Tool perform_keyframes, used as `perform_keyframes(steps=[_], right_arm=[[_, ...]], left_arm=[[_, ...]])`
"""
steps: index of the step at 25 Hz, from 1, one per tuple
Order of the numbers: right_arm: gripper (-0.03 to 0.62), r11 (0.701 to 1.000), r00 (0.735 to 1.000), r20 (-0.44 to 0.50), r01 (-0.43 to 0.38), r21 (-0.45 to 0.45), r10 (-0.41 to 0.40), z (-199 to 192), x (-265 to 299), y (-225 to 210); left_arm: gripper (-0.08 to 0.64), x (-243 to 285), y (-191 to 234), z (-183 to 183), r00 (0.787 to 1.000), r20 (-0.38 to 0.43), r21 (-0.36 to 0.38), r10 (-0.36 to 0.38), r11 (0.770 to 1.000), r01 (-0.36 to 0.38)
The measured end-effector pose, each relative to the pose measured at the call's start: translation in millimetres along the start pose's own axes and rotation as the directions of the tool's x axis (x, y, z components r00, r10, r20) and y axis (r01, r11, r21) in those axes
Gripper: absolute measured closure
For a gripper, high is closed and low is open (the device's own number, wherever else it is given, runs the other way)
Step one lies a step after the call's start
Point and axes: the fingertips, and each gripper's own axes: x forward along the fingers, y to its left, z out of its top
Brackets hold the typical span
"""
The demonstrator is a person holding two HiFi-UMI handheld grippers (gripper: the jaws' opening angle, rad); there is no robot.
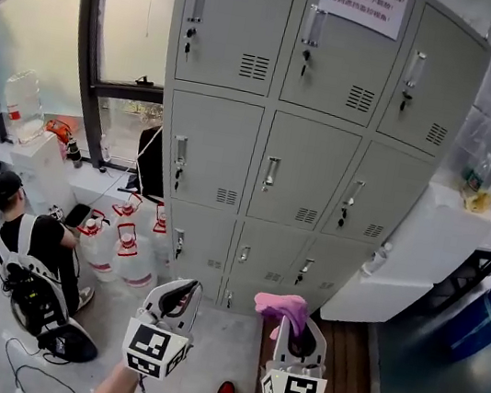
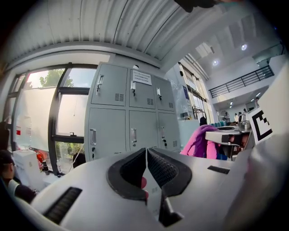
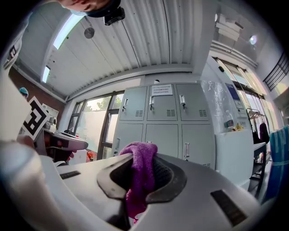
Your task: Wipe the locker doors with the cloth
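Lockers (image 1: 233, 156) ahead with doors closed, right gripper (image 3: 144, 159) clamped on purple-pink cloth (image 3: 139, 182), left gripper (image 2: 146, 153) jaws pressed together, holding nothing, both apart from lockers.

You hold your left gripper (image 1: 181, 294) with jaws pressed together and, just beside it, your right gripper (image 1: 300, 329) with jaws clamped on the cloth (image 1: 281, 307).

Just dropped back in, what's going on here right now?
Someone stands facing the grey lockers with a claw in each hand. The right claw is shut on a pink cloth, held up in front of the lockers but well clear of the doors. The left claw is shut with nothing in it. No wiping is under way. A seated person is on the floor off to the left.
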Motion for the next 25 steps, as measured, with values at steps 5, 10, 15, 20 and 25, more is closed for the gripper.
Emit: perform_keyframes(steps=[5, 10, 15, 20, 25], right_arm=[[0.537, 0.996, 0.996, 0.014, -0.084, 0.022, 0.084, -4, 64, -37], [0.538, 0.989, 0.989, 0.029, -0.143, 0.028, 0.142, -5, 115, -71], [0.537, 0.98, 0.979, 0.059, -0.198, 0.027, 0.196, 3, 161, -87], [0.537, 0.971, 0.964, 0.125, -0.24, 0.019, 0.236, 23, 207, -91], [0.537, 0.965, 0.953, 0.159, -0.261, 0.008, 0.257, 35, 257, -88]], left_arm=[[0.528, 69, 5, 20, 0.998, 0.002, 0.012, 0.062, 0.998, -0.062], [0.528, 122, 9, 39, 0.993, 0.018, 0.019, 0.118, 0.993, -0.119], [0.528, 155, 21, 46, 0.986, 0.009, 0.01, 0.164, 0.986, -0.164], [0.528, 185, 41, 54, 0.981, 0.007, 0.019, 0.193, 0.981, -0.193], [0.528, 216, 72, 66, 0.977, 0.031, 0.013, 0.213, 0.977, -0.213]])
